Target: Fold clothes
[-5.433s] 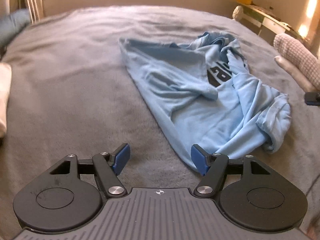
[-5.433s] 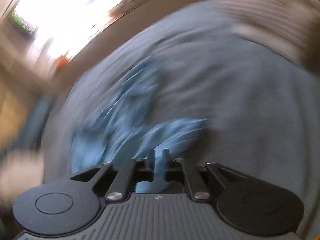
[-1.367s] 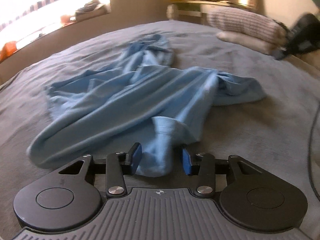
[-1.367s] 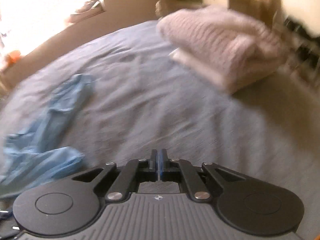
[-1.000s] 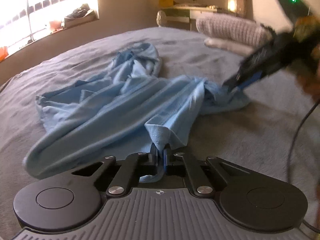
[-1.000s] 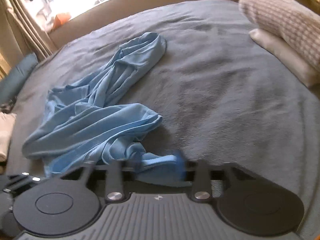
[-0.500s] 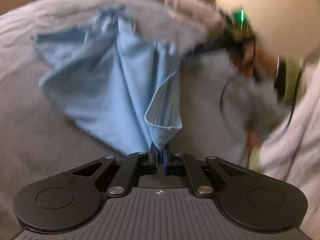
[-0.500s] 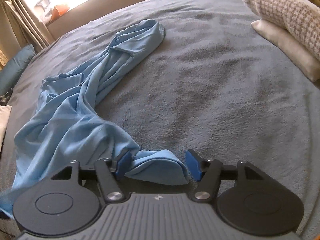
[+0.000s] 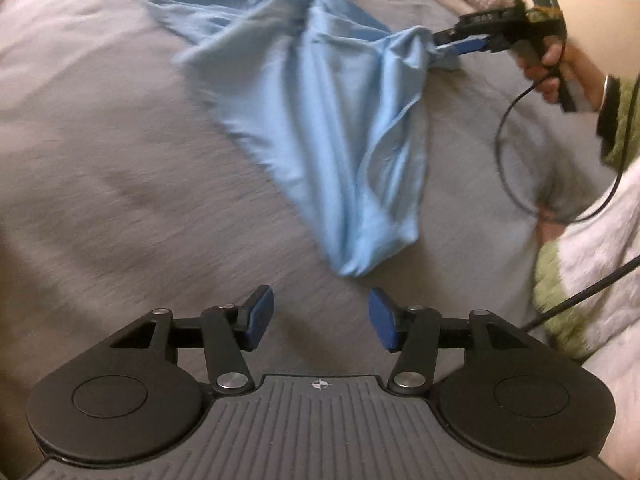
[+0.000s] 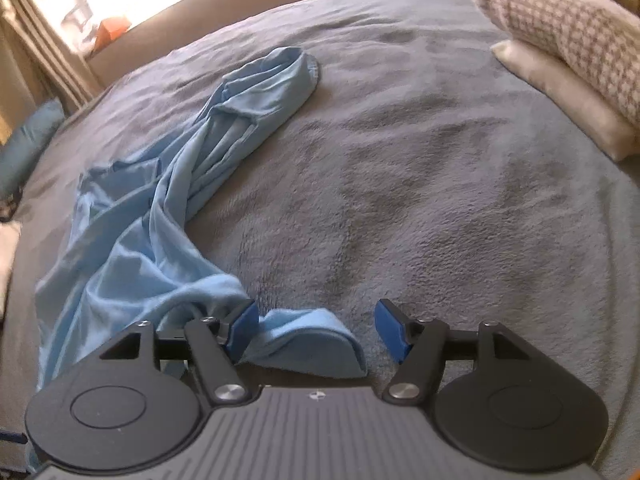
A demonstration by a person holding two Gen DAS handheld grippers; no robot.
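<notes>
A light blue shirt lies crumpled and stretched out on the grey blanket. Its near end rests just ahead of my left gripper, which is open and holds nothing. In the left wrist view my right gripper is at the upper right, with a bunched corner of the shirt at its tips. The right wrist view shows the shirt trailing away to the left. A folded edge of it lies between the spread fingers of my right gripper, close to the left pad. That gripper is open.
A folded checked knit sits on a white fold at the bed's right side. A teal cushion lies far left by the bright window. A hand, a black cable and a green-and-white fleece sleeve are on the right.
My left gripper has opened and let go of the shirt end, which now lies on the blanket ahead of it. My right gripper stays open over the shirt's folded edge.
</notes>
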